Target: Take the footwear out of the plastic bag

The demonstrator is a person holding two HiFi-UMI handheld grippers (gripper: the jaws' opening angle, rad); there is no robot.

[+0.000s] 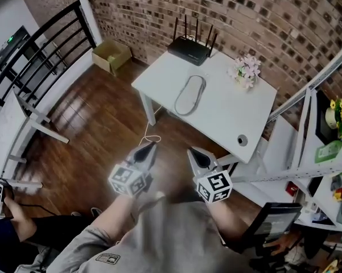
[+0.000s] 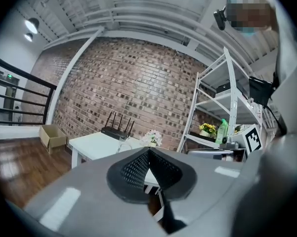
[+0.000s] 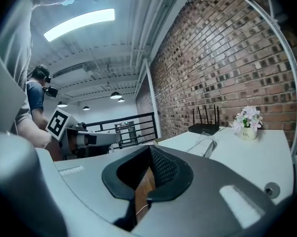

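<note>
A clear plastic bag (image 1: 189,94) lies flat in the middle of the white table (image 1: 216,118); it shows as a pale oval, and what is inside I cannot make out. It also appears low on the table as the bag (image 3: 206,145) in the right gripper view. My left gripper (image 1: 149,148) and right gripper (image 1: 193,151) hover side by side over the wooden floor, short of the table's near edge. Both point toward the table. The left gripper (image 2: 148,152) is shut with nothing between its pads, and so is the right gripper (image 3: 149,149).
A black router (image 1: 189,49) and a small flower pot (image 1: 246,70) stand at the table's far side. A cardboard box (image 1: 111,56) sits on the floor at the back left. White metal shelving (image 1: 324,152) rises on the right, a black railing (image 1: 40,56) on the left.
</note>
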